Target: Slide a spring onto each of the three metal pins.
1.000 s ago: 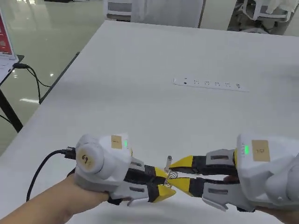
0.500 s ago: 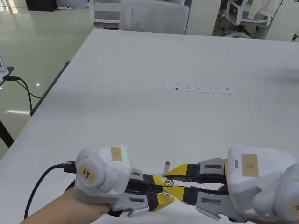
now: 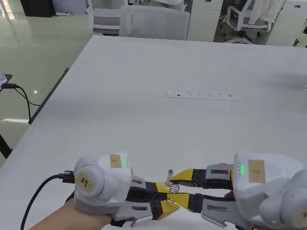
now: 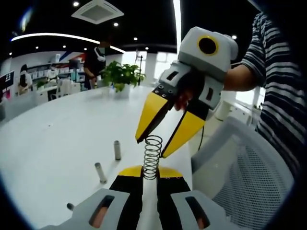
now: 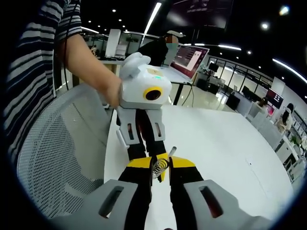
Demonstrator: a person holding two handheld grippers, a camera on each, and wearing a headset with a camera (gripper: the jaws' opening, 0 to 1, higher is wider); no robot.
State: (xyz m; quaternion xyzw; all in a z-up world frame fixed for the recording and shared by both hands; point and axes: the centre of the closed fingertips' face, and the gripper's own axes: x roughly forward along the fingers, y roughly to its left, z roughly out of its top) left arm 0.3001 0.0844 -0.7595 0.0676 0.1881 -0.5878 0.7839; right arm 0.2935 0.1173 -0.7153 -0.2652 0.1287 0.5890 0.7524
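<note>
- Open office; white table (image 3: 144, 96), chairs (image 3: 153, 21) at its far edge.
- Left gripper (image 4: 149, 173): jaws closed on one end of the spring (image 4: 152, 157).
- Right gripper (image 4: 151, 146): jaws parted, straddling the spring's other end, no grip.
- 3 pins (image 4: 116, 150) standing near the spring; the 2 nearest are bare.
- Step, judged: line the spring's bore up with 1 pin before sliding; the right jaws crowd the spring.
- Power strip (image 3: 204, 95) well beyond the spring, no obstacle.

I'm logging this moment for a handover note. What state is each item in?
spring: off the pins, held at one end
left hand-held gripper: shut on spring
right hand-held gripper: jaws astride spring, grip unclear
far pin: upright, bare
near pin: upright, bare
</note>
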